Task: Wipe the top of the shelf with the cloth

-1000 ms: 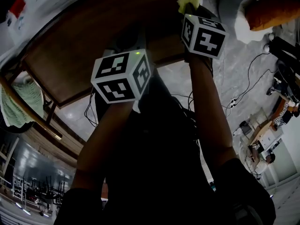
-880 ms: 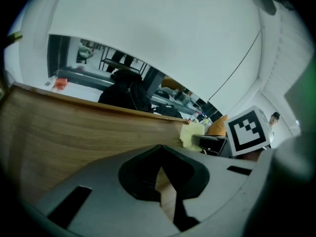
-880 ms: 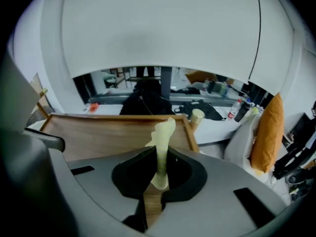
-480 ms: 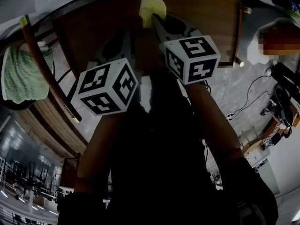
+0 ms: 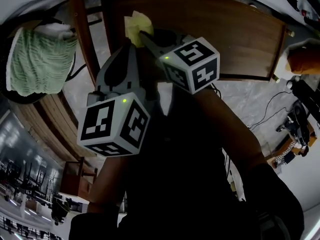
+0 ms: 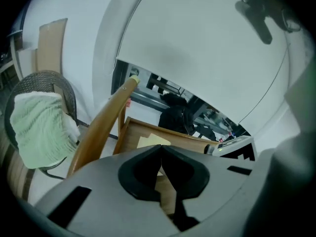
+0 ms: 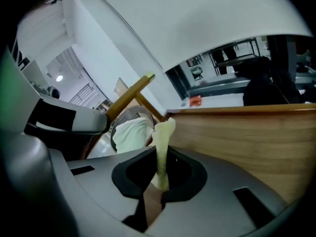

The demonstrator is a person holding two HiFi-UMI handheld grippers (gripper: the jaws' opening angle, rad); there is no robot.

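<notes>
A pale yellow cloth rests on the brown wooden shelf top, near its left end. My right gripper is shut on that cloth, which sticks up between the jaws as a folded strip in front of the shelf top's wooden surface. My left gripper sits just left of and below the right one. Its jaws meet with nothing between them. Beyond them, the left gripper view shows the cloth lying on the shelf top.
A green towel lies in a dark wire basket left of the shelf, also visible as the towel. A slanted wooden rail runs between basket and shelf. Cables trail on the grey floor at right.
The right gripper has carried the cloth leftward along the shelf top, from its right side to near its left end. The left gripper has followed, still shut and empty.
</notes>
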